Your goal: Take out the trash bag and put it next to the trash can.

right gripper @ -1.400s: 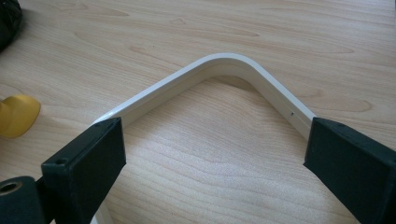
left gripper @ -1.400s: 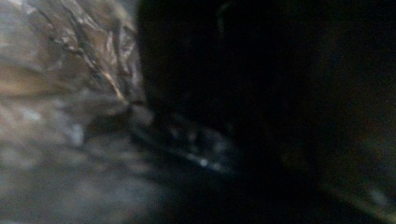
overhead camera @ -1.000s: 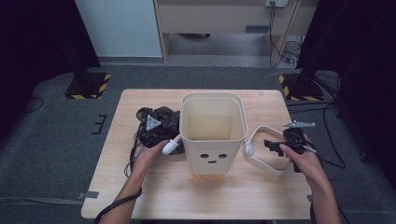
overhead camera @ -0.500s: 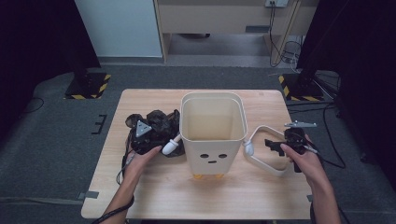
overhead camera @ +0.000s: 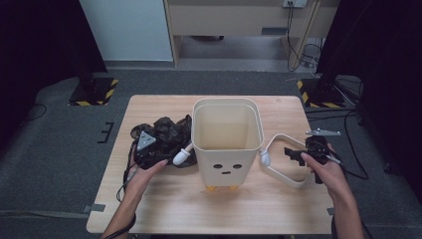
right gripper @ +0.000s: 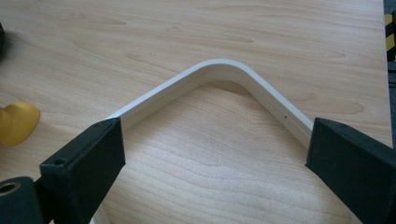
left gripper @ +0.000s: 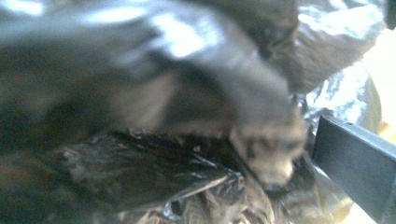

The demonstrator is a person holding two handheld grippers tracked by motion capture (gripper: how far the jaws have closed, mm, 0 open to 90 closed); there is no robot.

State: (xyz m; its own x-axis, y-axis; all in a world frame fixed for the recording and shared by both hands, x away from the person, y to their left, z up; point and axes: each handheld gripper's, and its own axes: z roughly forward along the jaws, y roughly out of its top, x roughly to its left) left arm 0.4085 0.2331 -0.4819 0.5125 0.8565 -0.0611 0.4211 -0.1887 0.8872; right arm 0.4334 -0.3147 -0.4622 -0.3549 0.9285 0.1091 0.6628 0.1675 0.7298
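Seen from the high view, a cream bin [overhead camera: 227, 142] with a small face printed on its front stands upright near the middle of the wooden table [overhead camera: 164, 204], open top showing a bare inside. A crumpled black plastic bag [overhead camera: 169, 132] lies just left of the bin, toward the table's left edge, and the left gripper [overhead camera: 148, 149] sits on the bag's near side, with the person's left hand [overhead camera: 147, 172] behind it. Its jaws have just been opening; the left gripper view, blurred, shows one black jaw at the right edge and glossy black bag [left gripper: 154, 172] folds bunched close ahead, none pressed by the pads, so the jaws stand apart and grip nothing. The bin's pale looped handle [overhead camera: 283, 172] lies flat on the table to the bin's right, toward the right edge. The right gripper [overhead camera: 301, 155] hovers at the loop's far side. The right gripper view gives the detail the high view lacks: both jaws spread wide, the handle's [right gripper: 224, 77] rounded corner lying between and beyond them, apart from both pads, with a yellow foot [right gripper: 17, 122] of the bin at the left edge.
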